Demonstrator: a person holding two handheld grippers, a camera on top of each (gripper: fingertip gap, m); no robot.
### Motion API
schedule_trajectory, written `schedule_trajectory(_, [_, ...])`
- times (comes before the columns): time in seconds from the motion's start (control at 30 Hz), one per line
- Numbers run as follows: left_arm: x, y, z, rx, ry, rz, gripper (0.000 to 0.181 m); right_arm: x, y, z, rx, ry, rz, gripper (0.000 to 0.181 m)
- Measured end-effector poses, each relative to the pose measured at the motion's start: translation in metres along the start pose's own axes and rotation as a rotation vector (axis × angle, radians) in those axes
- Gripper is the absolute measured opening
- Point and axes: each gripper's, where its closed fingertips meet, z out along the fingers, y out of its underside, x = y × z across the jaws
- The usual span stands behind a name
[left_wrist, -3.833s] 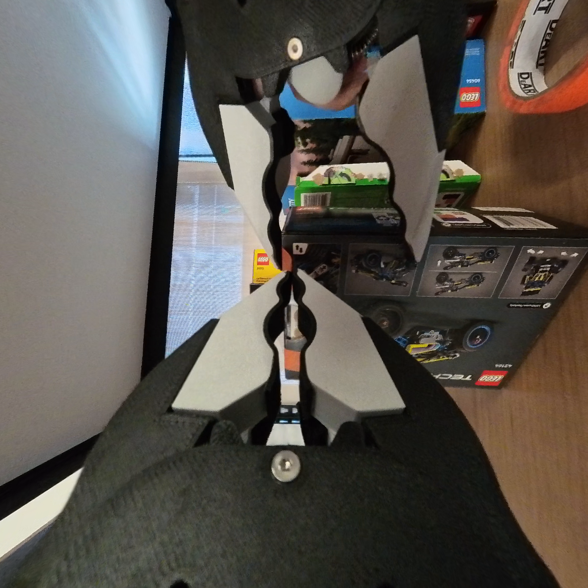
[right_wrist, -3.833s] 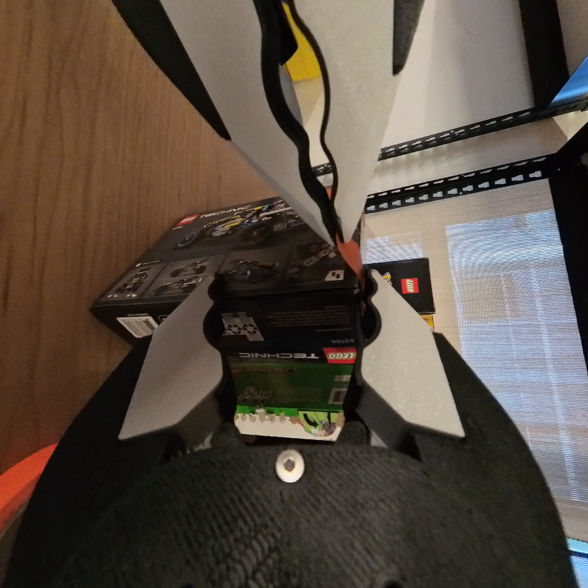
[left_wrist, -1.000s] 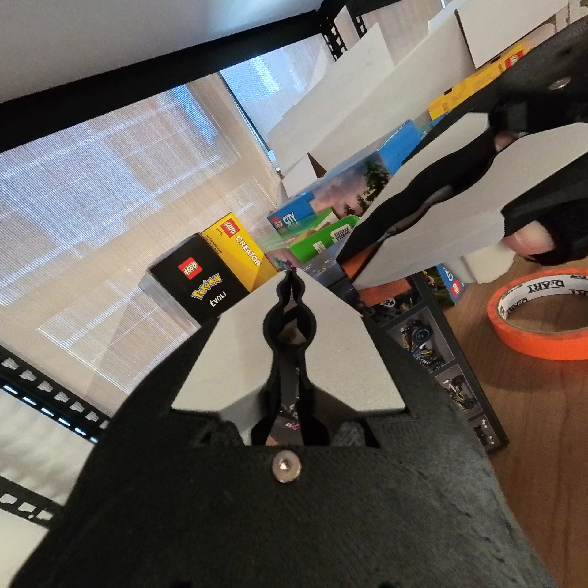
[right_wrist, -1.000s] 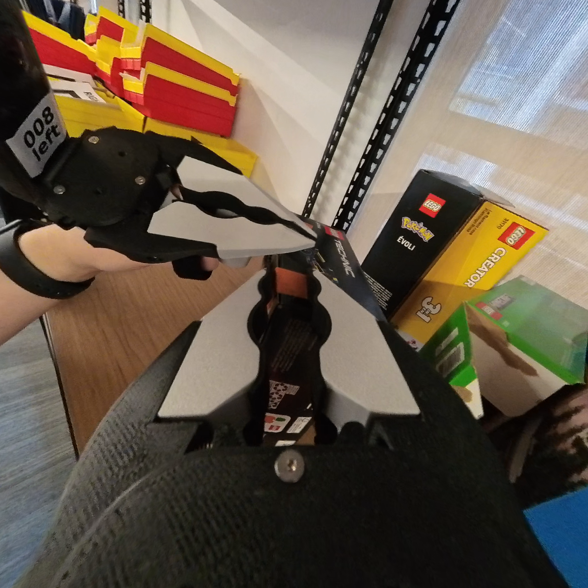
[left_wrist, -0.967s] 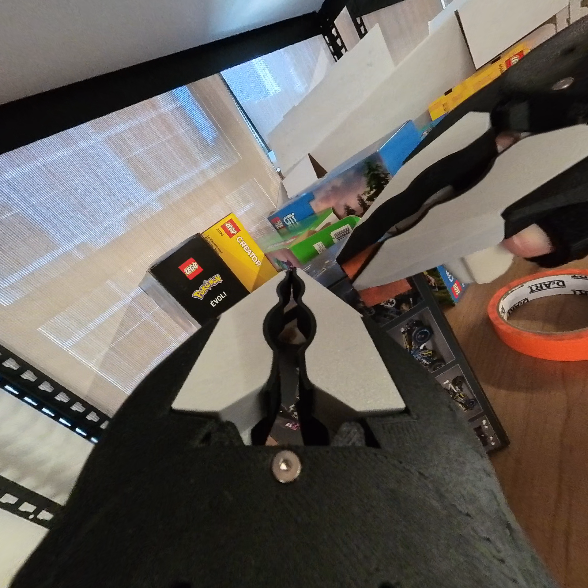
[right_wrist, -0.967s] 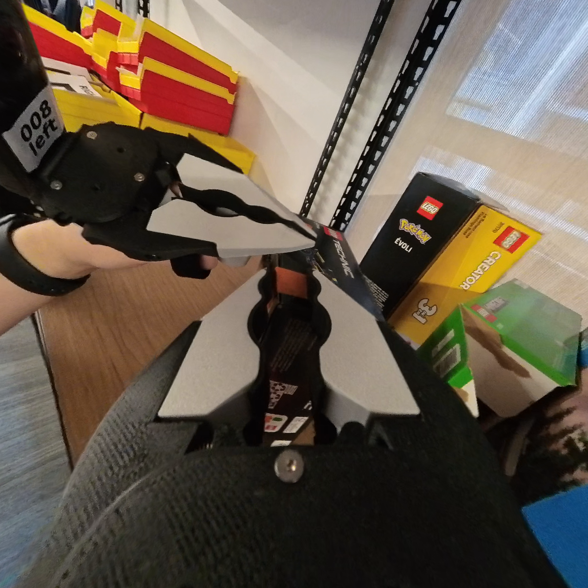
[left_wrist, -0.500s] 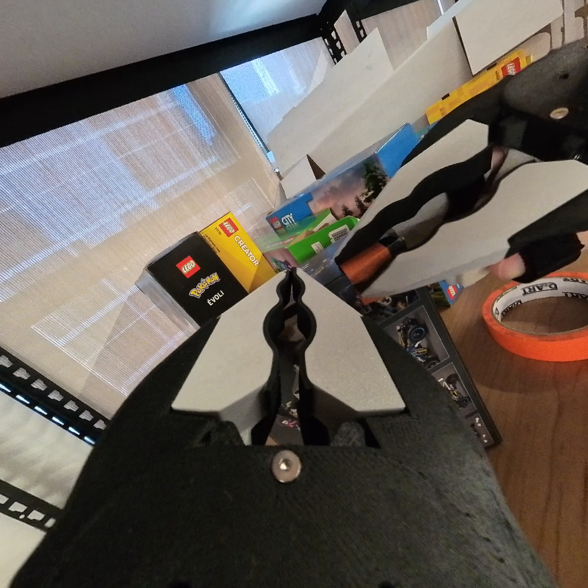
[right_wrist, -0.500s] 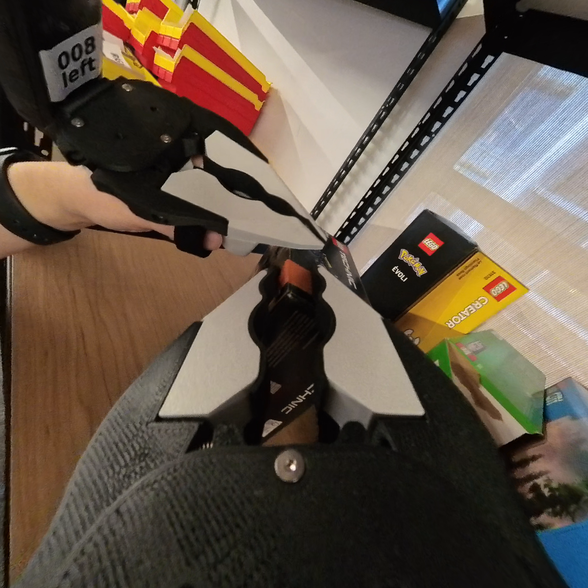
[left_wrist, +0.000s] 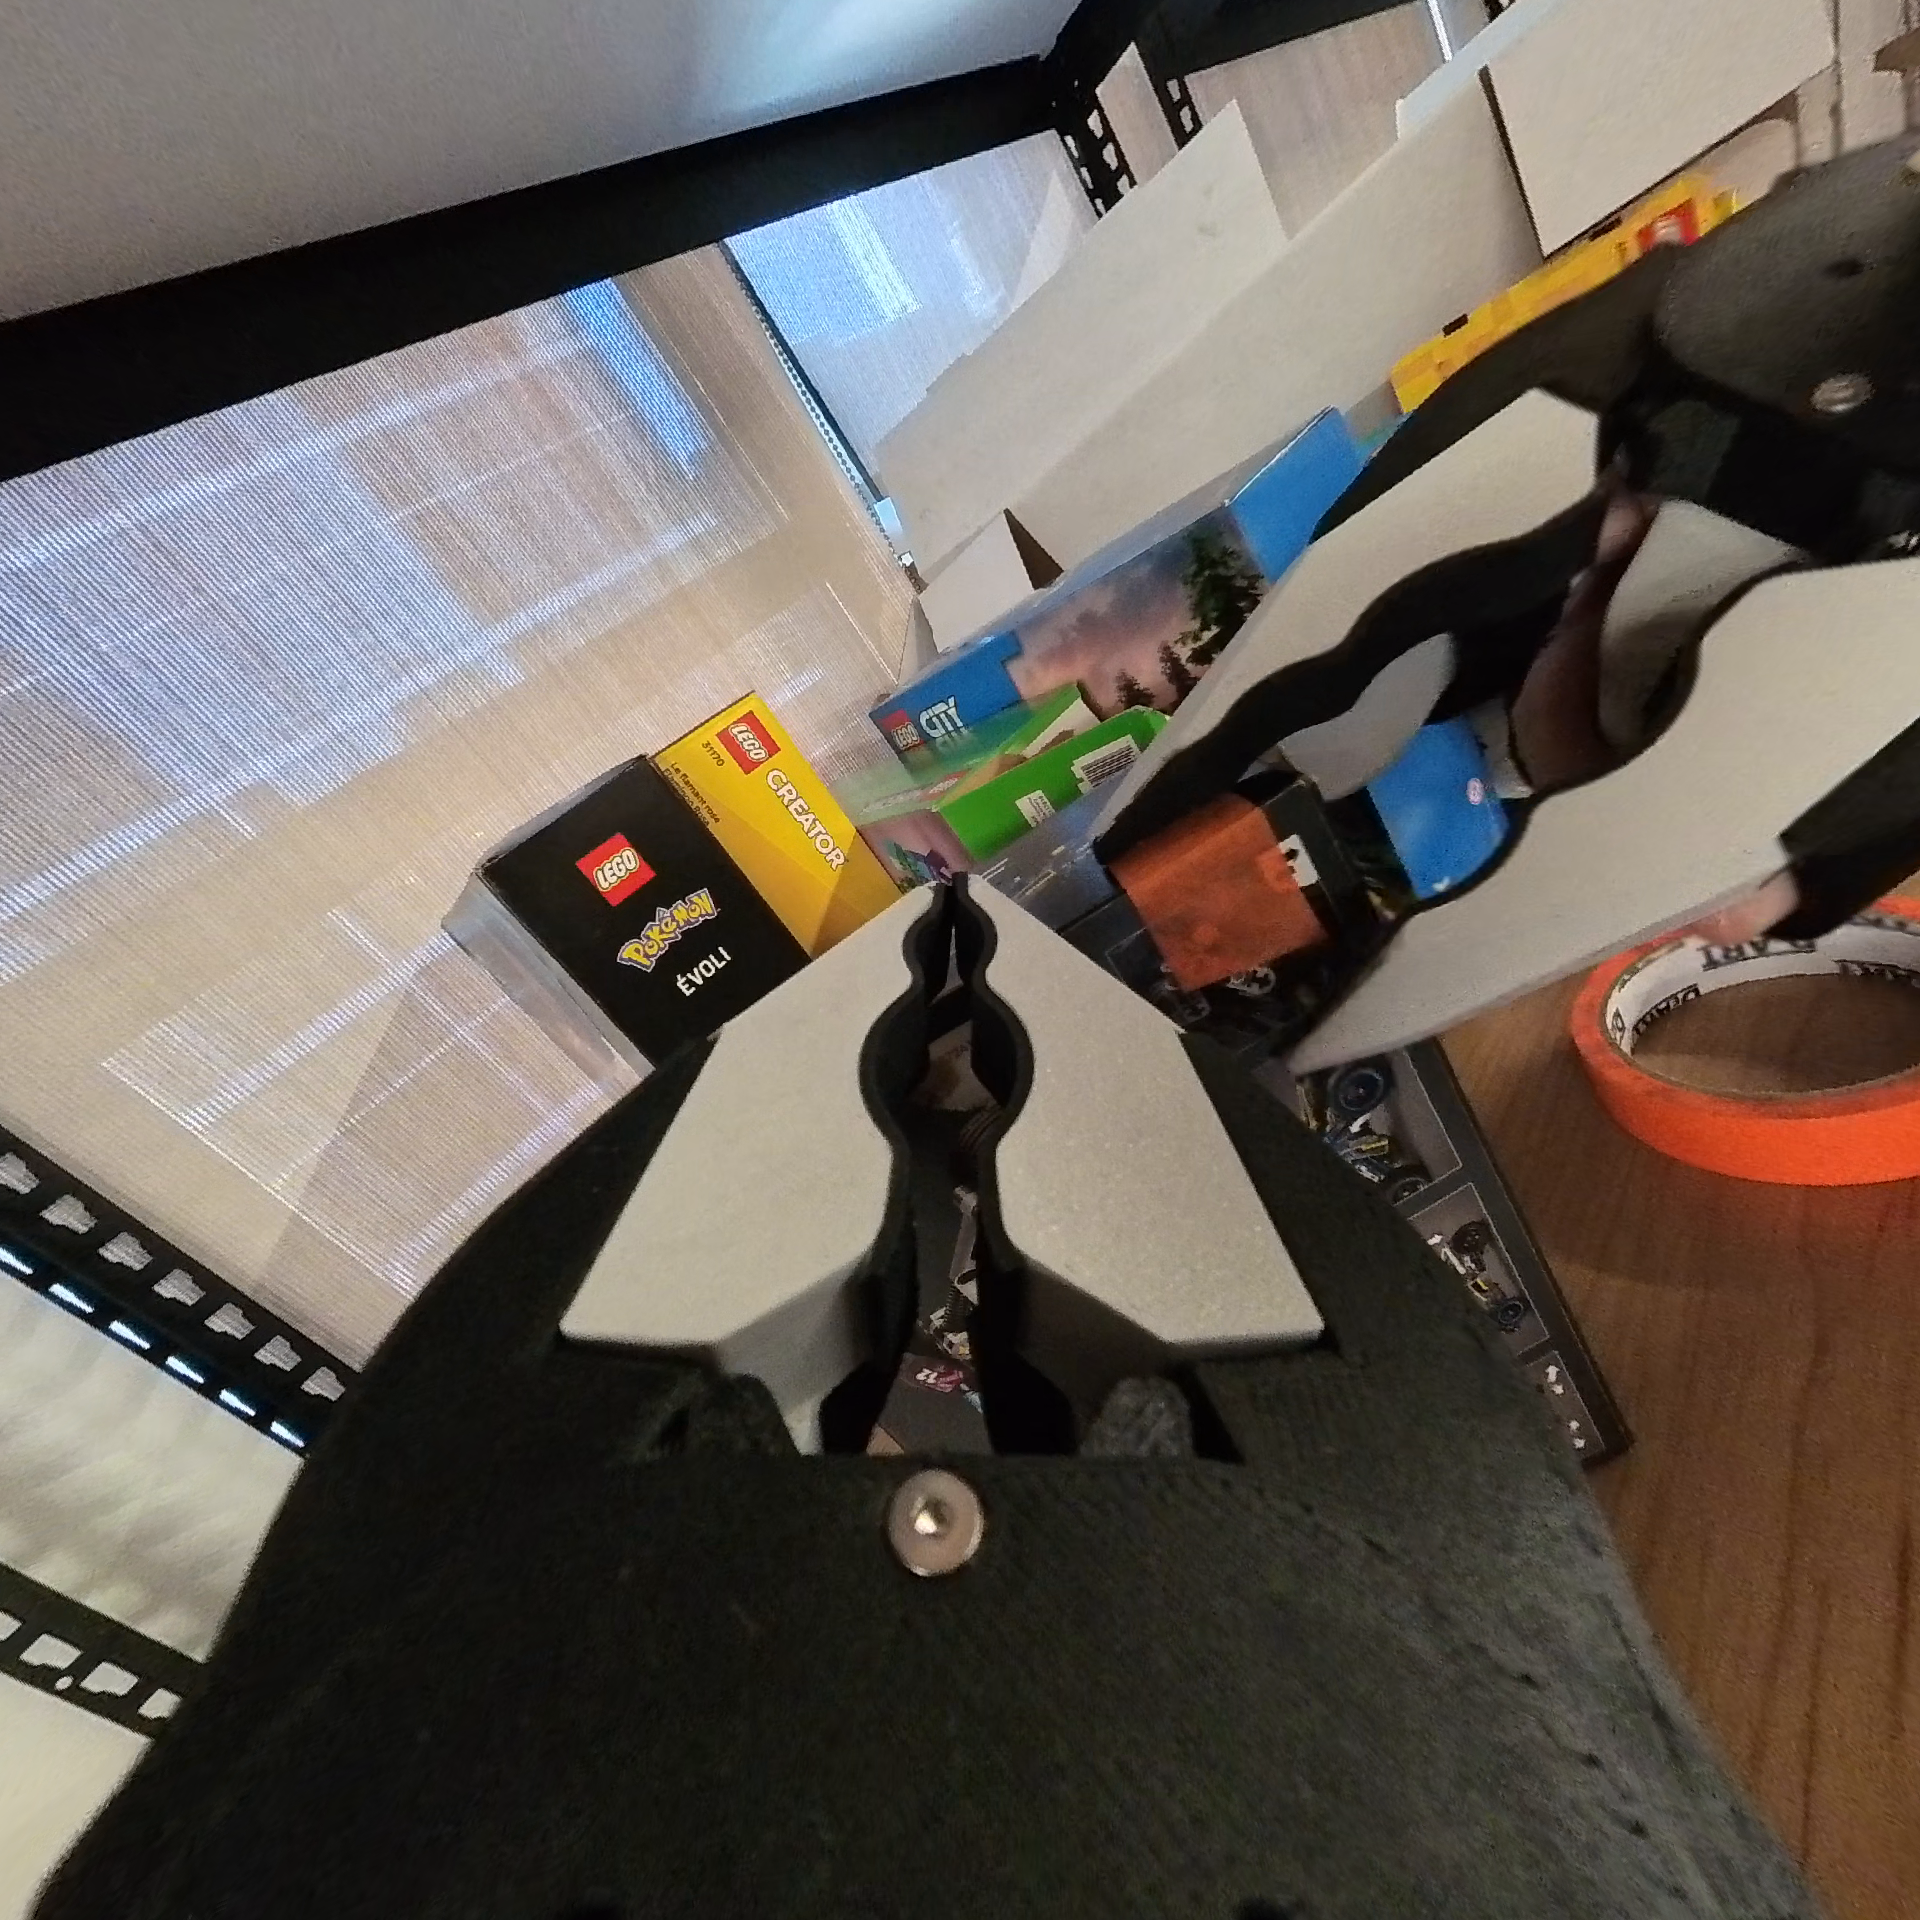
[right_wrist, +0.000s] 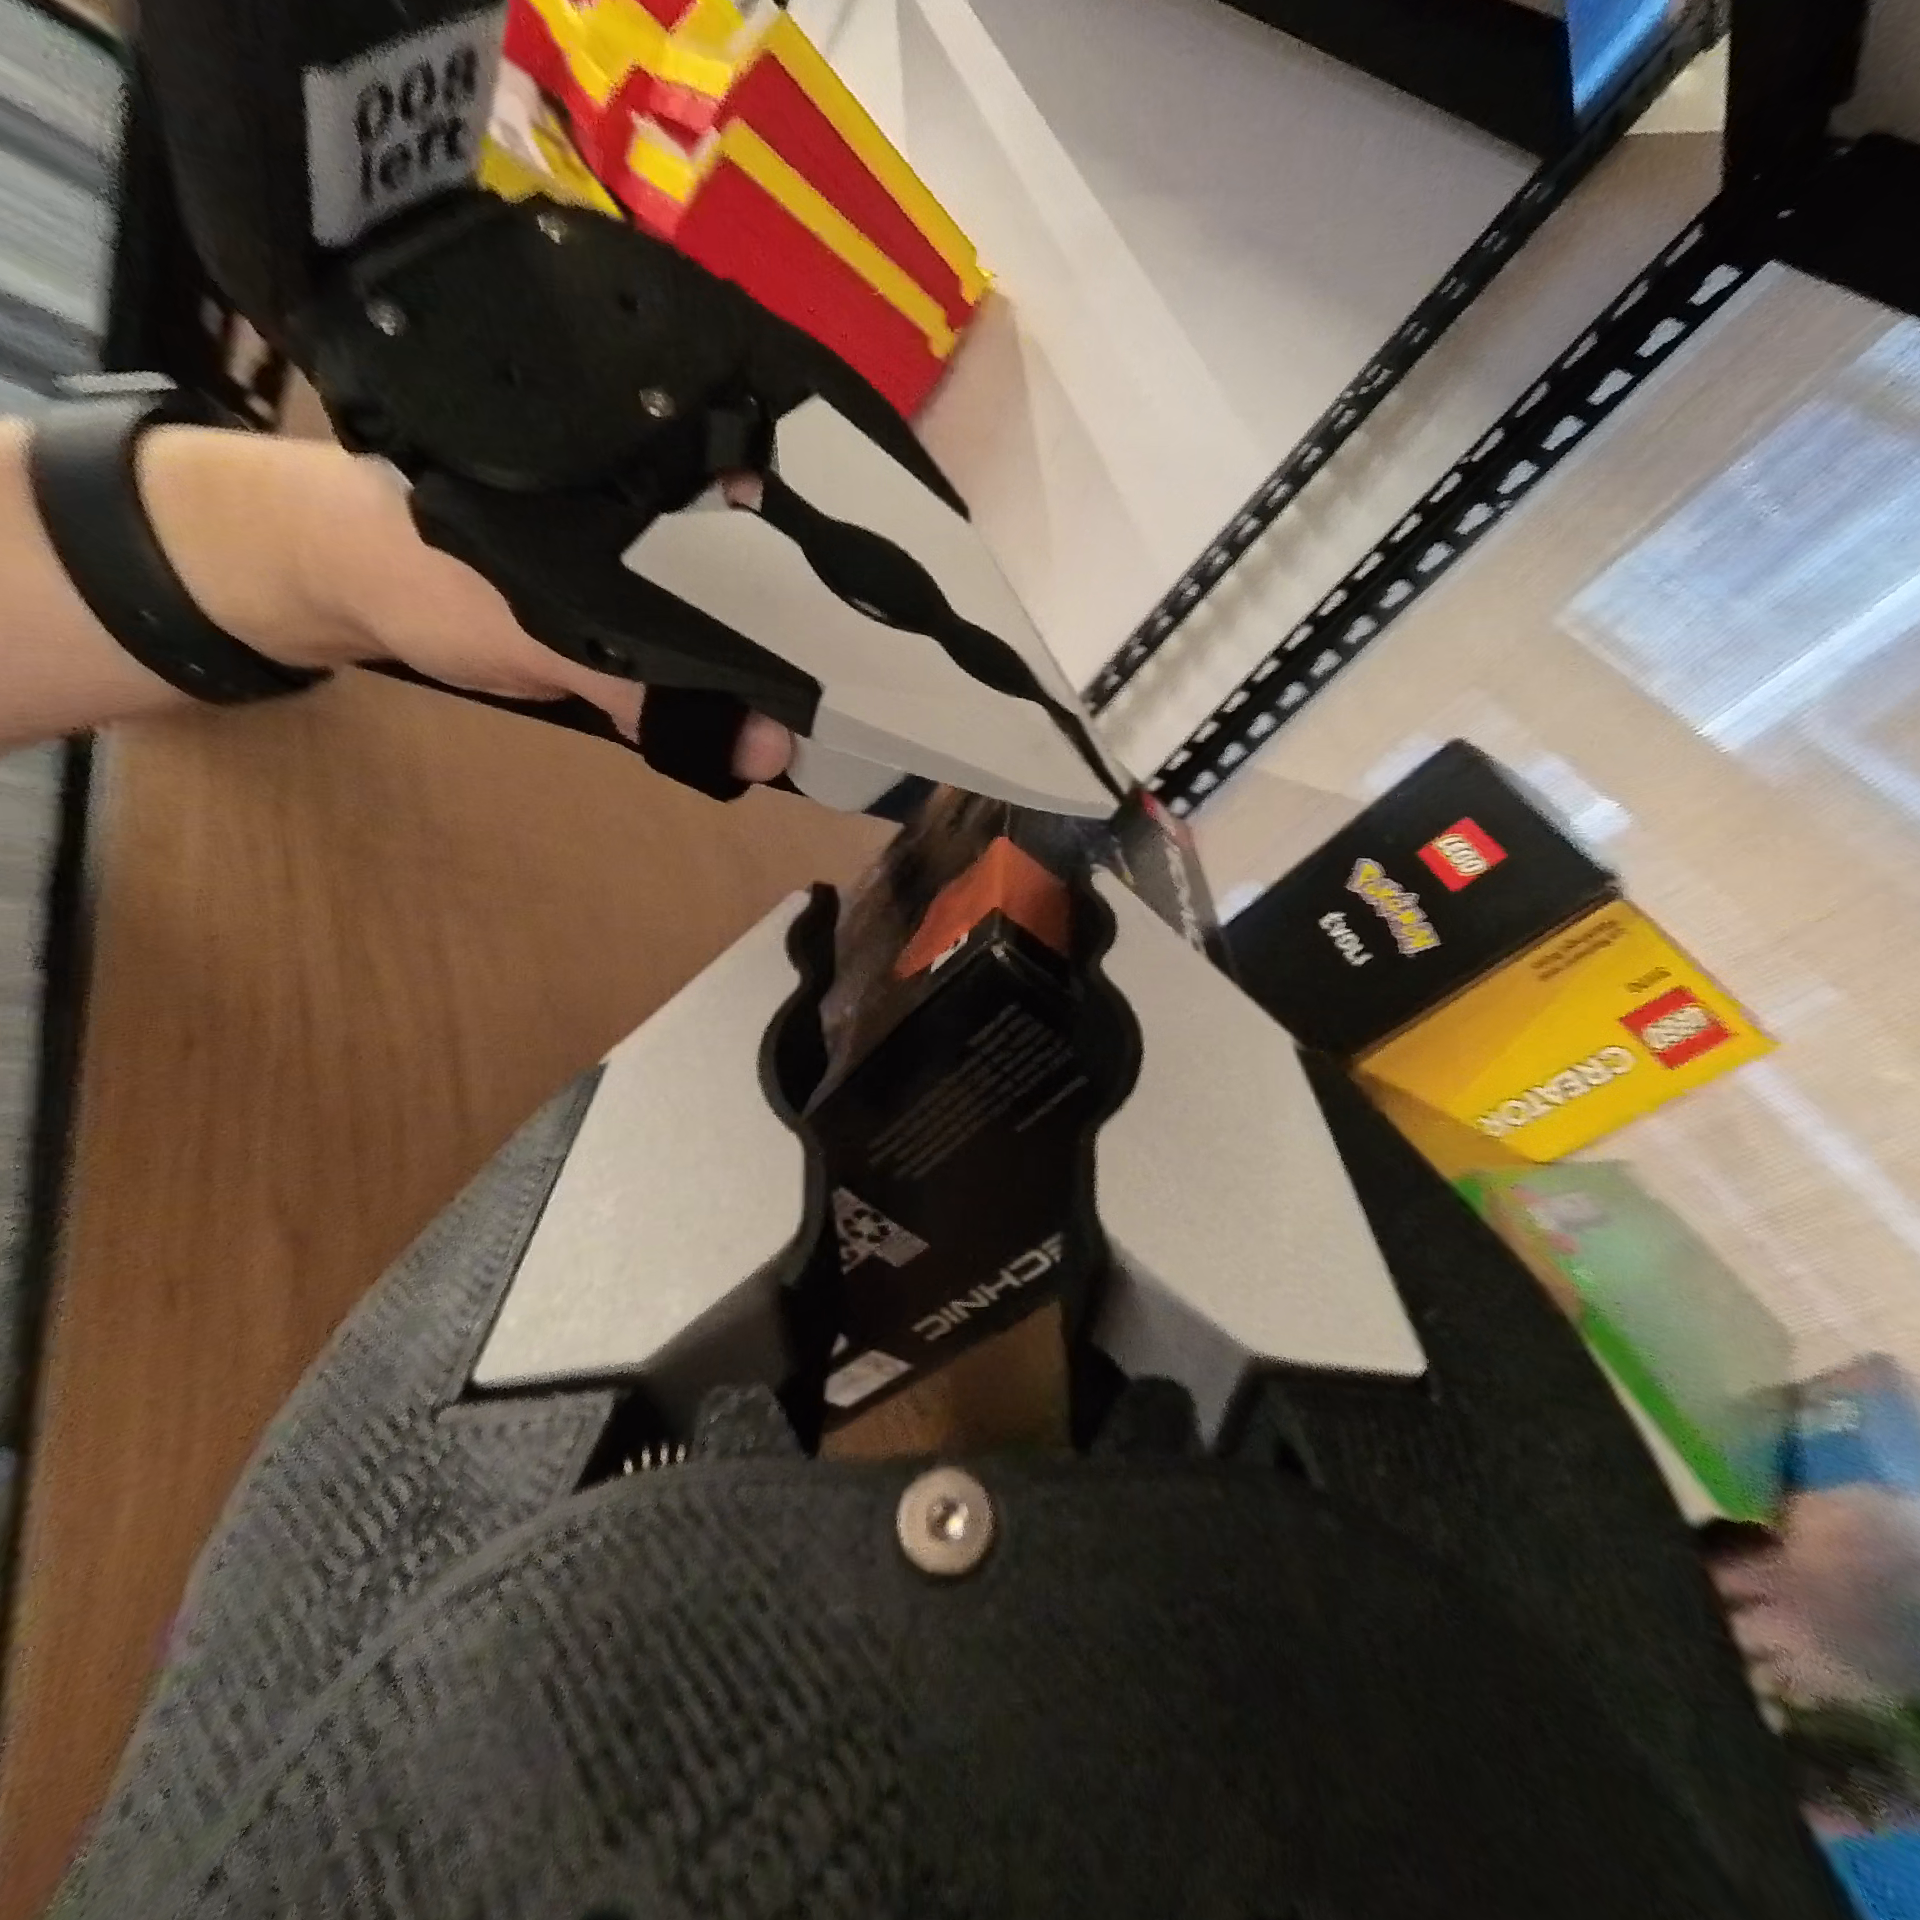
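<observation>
A black toy box (right_wrist: 966, 1112) with an orange tape patch (right_wrist: 997, 904) on its end lies on a wooden shelf. My right gripper (right_wrist: 956, 904) is shut on this end. The left wrist view shows it (left_wrist: 1195, 945) clamped over the orange patch (left_wrist: 1205, 904), with the box's picture face (left_wrist: 1475, 1278) below. My left gripper (left_wrist: 951, 899) is shut. Its tips (right_wrist: 1112, 795) touch the box's top corner beside the tape. Whether they pinch anything thin there is hidden.
An orange tape roll (left_wrist: 1745, 1132) lies on the wooden shelf (left_wrist: 1714, 1455). A black box (right_wrist: 1413, 914), a yellow box (right_wrist: 1558, 1049), a green box (right_wrist: 1610, 1299) and a blue box (left_wrist: 1122, 623) stand behind. Black shelf uprights (right_wrist: 1403, 416) and red-yellow bins (right_wrist: 810, 208) are at the left. The tips of one gripper are about 5 cm away from the tips of the other. From the right gripper's tips to the orange tape roll (left_wrist: 1745, 1132) is close to 20 cm.
The right gripper, open around the box end 3.8 s ago, is now shut on it. In the last second it turned with the box, showing more orange tape. The left gripper stayed shut.
</observation>
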Motion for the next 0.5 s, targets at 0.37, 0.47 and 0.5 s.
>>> schedule_trajectory(0.37, [-0.0001,-0.0003,0.0003,0.002,0.001,0.004,0.0,0.0074,-0.0003,-0.0008,0.02,-0.05,0.027,0.028])
schedule_trajectory(0.47, [-0.0002,-0.0004,0.0002,0.004,-0.001,0.004,0.0,0.0061,0.0019,-0.0006,0.015,-0.043,-0.084,0.032])
schedule_trajectory(0.5, [-0.0003,-0.0003,0.0003,0.005,-0.002,0.004,0.0,0.0053,0.0033,-0.0003,0.007,-0.038,-0.126,0.035])
